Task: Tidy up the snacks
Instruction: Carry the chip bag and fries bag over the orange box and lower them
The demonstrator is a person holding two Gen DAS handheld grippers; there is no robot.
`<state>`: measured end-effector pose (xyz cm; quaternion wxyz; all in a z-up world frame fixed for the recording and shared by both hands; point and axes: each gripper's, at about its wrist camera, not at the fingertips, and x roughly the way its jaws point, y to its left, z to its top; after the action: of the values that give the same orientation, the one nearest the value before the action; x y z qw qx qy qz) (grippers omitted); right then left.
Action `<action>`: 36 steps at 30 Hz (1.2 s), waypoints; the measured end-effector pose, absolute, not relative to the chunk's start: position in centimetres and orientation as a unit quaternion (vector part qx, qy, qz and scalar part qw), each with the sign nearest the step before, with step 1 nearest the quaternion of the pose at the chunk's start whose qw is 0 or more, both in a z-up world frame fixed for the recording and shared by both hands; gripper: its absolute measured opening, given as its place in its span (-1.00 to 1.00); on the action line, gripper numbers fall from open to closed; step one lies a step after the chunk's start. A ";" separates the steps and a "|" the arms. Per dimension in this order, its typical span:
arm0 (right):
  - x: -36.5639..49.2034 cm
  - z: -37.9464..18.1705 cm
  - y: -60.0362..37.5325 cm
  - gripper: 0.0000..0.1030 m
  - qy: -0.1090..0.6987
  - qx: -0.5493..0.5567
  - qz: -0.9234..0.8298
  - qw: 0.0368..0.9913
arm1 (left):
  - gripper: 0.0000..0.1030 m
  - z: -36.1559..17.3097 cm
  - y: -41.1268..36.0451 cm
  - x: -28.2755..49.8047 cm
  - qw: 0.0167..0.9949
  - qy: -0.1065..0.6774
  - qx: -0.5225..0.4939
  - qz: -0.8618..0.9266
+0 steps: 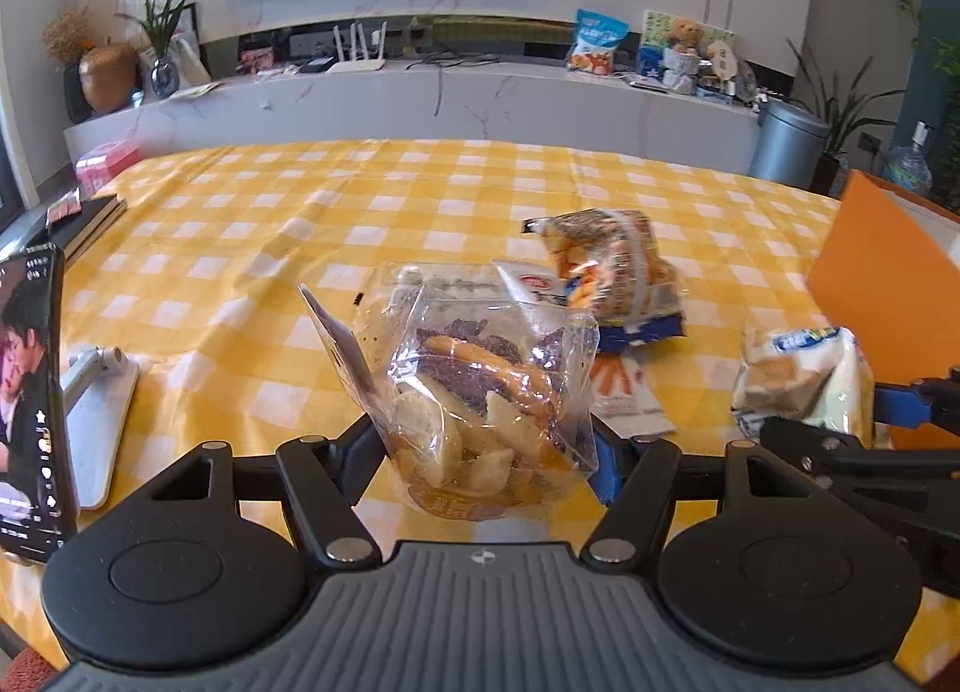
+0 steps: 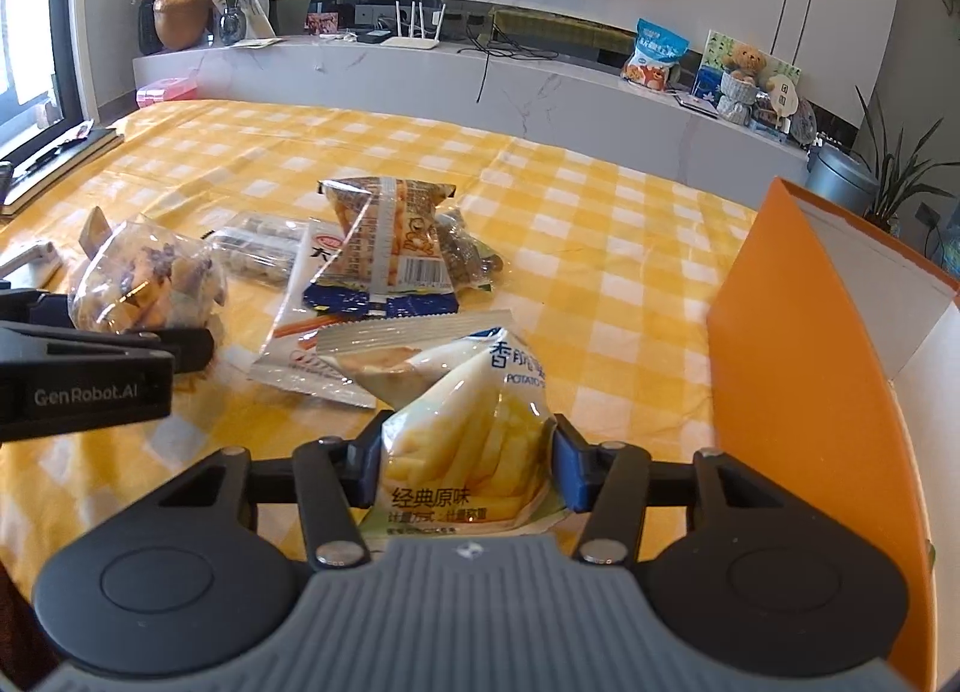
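Observation:
My left gripper [image 1: 483, 452] is shut on a clear bag of mixed vegetable chips [image 1: 480, 386], lifted a little off the yellow checked tablecloth [image 1: 300, 248]; the same bag [image 2: 144, 284] shows at the left of the right wrist view, in the left gripper [image 2: 156, 350]. My right gripper [image 2: 468, 464] is shut on a pale potato-stick packet [image 2: 474, 428], seen at the right in the left wrist view as the packet [image 1: 798, 374]. A pile of snack packets [image 2: 384, 254] lies mid-table, topped by an orange and blue packet [image 1: 612, 272].
An open orange box [image 2: 798, 344] with a white inside stands at the table's right edge, also seen as the box [image 1: 876, 284]. A phone on a stand [image 1: 36, 392] is at the left. Books [image 2: 54, 158] lie at the far left. A TV cabinet runs behind the table.

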<state>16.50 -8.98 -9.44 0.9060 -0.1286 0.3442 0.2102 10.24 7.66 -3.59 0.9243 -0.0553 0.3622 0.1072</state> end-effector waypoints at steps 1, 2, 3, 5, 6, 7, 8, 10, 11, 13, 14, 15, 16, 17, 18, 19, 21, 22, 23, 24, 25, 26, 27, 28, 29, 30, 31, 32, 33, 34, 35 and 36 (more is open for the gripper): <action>16.2 -9.2 -9.2 -0.03 0.342 -0.126 0.211 0.907 | 0.50 -3.3 7.4 9.9 0.926 0.360 -0.052 0.105; 15.9 -8.9 -9.3 -0.04 0.339 -0.124 0.211 0.908 | 0.50 -3.0 7.2 9.6 0.927 0.358 -0.050 0.101; 15.5 -8.6 -9.5 -0.04 0.336 -0.123 0.212 0.909 | 0.50 -2.6 7.0 9.4 0.928 0.355 -0.049 0.098; 14.8 -8.0 -10.0 -0.05 0.330 -0.121 0.213 0.912 | 0.50 -2.0 6.5 8.9 0.931 0.351 -0.047 0.091; 14.5 -7.7 -10.2 -0.05 0.327 -0.120 0.213 0.913 | 0.50 -1.6 6.3 8.6 0.932 0.349 -0.046 0.088; 14.3 -7.4 -10.5 -0.05 0.324 -0.117 0.213 0.914 | 0.50 -1.3 6.1 8.4 0.933 0.346 -0.045 0.084; 14.0 -7.1 -10.9 -0.06 0.322 -0.114 0.213 0.915 | 0.50 -0.9 5.9 8.2 0.935 0.343 -0.045 0.079; 13.5 -6.4 -11.5 -0.06 0.316 -0.108 0.215 0.918 | 0.50 -0.1 5.3 7.9 0.938 0.338 -0.043 0.070; 13.2 -6.0 -11.8 -0.06 0.312 -0.106 0.216 0.919 | 0.50 0.2 5.0 7.7 0.939 0.334 -0.043 0.066; 12.4 -5.2 -12.5 -0.06 0.300 -0.102 0.221 0.923 | 0.50 1.0 4.5 7.4 0.942 0.327 -0.041 0.058; 12.1 -4.7 -12.8 -0.06 0.293 -0.099 0.223 0.925 | 0.50 1.4 4.3 7.2 0.944 0.324 -0.041 0.053; 11.7 -4.2 -13.2 -0.06 0.286 -0.098 0.224 0.927 | 0.50 1.8 4.0 7.1 0.945 0.320 -0.040 0.048; 11.4 -3.6 -13.5 -0.06 0.279 -0.098 0.222 0.929 | 0.50 2.3 3.8 7.0 0.947 0.316 -0.040 0.043; 11.1 -3.1 -13.9 -0.06 0.272 -0.100 0.221 0.931 | 0.50 2.7 3.5 6.8 0.949 0.312 -0.039 0.037; 10.8 -2.6 -14.3 -0.06 0.264 -0.102 0.219 0.934 | 0.50 3.2 3.3 6.7 0.950 0.307 -0.038 0.031; 10.6 -2.1 -14.8 -0.06 0.257 -0.103 0.217 0.936 | 0.50 3.6 2.9 6.7 0.952 0.302 -0.035 0.024; 10.2 -1.1 -15.9 -0.06 0.246 -0.104 0.213 0.940 | 0.50 4.4 2.2 6.6 0.956 0.292 -0.029 0.008; 10.1 -0.7 -16.5 -0.06 0.242 -0.104 0.210 0.942 | 0.50 4.8 1.8 6.6 0.957 0.289 -0.026 0.000; 10.0 -0.4 -17.0 -0.06 0.239 -0.105 0.207 0.943 | 0.50 5.1 1.3 6.7 0.958 0.286 -0.023 -0.010; 10.0 0.0 -17.6 -0.06 0.237 -0.105 0.204 0.944 | 0.50 5.4 0.8 6.8 0.958 0.284 -0.020 -0.020; 10.0 0.3 -18.3 -0.06 0.236 -0.104 0.200 0.945 | 0.50 5.7 0.3 7.1 0.958 0.283 -0.017 -0.033; 10.1 0.5 -19.0 -0.06 0.237 -0.104 0.197 0.946 | 0.50 6.0 -0.2 7.4 0.958 0.283 -0.016 -0.047; 10.2 0.7 -19.6 -0.06 0.239 -0.102 0.192 0.946 | 0.50 6.2 -0.7 7.8 0.956 0.285 -0.017 -0.063; 10.3 0.9 -20.3 -0.06 0.242 -0.099 0.187 0.947 | 0.50 6.5 -1.2 8.2 0.955 0.286 -0.018 -0.078; 10.5 1.1 -21.1 -0.06 0.246 -0.097 0.182 0.947 | 0.50 6.7 -1.7 8.7 0.953 0.288 -0.016 -0.091; 10.7 1.2 -21.8 -0.06 0.251 -0.095 0.178 0.947 | 0.50 6.8 -2.4 9.1 0.952 0.289 -0.012 -0.104; 10.9 1.3 -22.5 -0.06 0.256 -0.094 0.174 0.946 | 0.50 7.0 -3.0 9.6 0.950 0.289 -0.007 -0.116; 11.0 1.4 -23.2 -0.05 0.261 -0.094 0.169 0.946 | 0.50 7.2 -3.6 10.1 0.949 0.290 -0.001 -0.128; 11.2 1.5 -23.8 -0.05 0.265 -0.096 0.163 0.945 | 0.50 7.3 -4.3 10.7 0.947 0.290 0.005 -0.140; 11.4 1.5 -24.4 -0.05 0.269 -0.099 0.158 0.945 | 0.50 7.3 -5.0 11.2 0.945 0.290 0.011 -0.151; 11.6 1.5 -24.9 -0.05 0.272 -0.102 0.151 0.945 | 0.50 7.4 -5.7 11.7 0.944 0.289 0.019 -0.160; 11.9 1.5 -25.4 -0.05 0.276 -0.105 0.145 0.944 | 0.50 7.5 -6.4 12.2 0.943 0.287 0.028 -0.168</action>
<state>11.87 -25.39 1.51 0.9445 -0.1050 0.2755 0.1450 12.18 -6.39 7.50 0.9426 0.0284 0.2872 -0.1680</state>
